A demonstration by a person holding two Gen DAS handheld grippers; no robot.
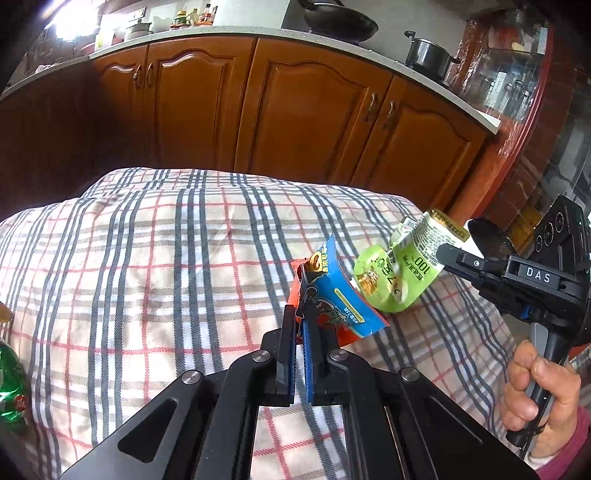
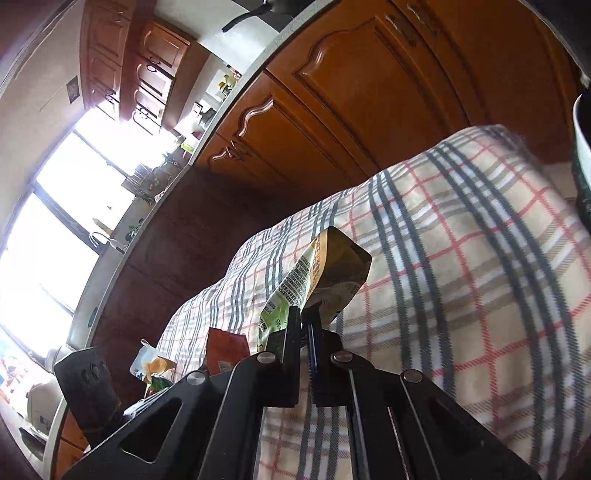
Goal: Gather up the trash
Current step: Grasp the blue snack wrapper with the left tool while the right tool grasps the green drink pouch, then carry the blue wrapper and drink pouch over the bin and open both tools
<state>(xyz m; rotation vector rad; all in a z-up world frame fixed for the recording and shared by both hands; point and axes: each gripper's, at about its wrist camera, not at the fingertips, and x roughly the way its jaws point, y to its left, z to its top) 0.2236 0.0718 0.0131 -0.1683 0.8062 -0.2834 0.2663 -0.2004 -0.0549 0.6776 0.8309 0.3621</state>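
Two hand-held grippers are at work over one plaid cloth, each pinching one piece of trash. Nearest in the left wrist view, the left hand-held gripper has its jaws pressed together on one blue and red wrapper, held above the cloth. Just right of it and a little farther, the right hand-held gripper, carried by one hand, clamps one green pouch; the pouch nearly touches the wrapper. At the near left edge lies one green crumpled bag. Far behind, wooden cabinets carry a bench with one wok and one pot.
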